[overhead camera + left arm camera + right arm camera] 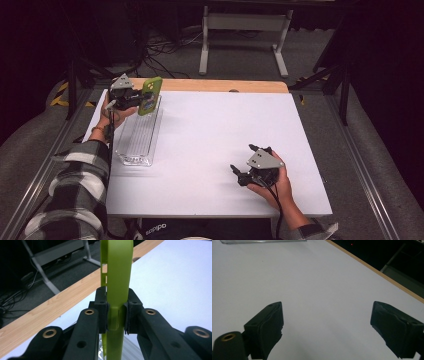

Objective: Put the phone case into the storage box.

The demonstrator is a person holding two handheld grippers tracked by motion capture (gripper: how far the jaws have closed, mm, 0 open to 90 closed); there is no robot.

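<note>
A lime-green phone case [150, 95] stands upright on its edge over the far end of a clear ribbed plastic tray [136, 136] at the left of the white table [225, 125]. My left gripper [142, 99] is shut on it. In the left gripper view both black pads press the case [117, 277] at its narrow side, with the gripper [117, 315] pointing toward the table's far edge. My right gripper [243, 158] rests at the near right of the table, open and with nothing in it. Its jaws [327, 325] stand wide apart over bare tabletop.
A wooden strip [210, 85] runs along the table's far edge. Behind it on the floor stand a white frame [245, 22] and loose cables [160, 50]. The tray's edge [262, 241] shows far ahead in the right gripper view.
</note>
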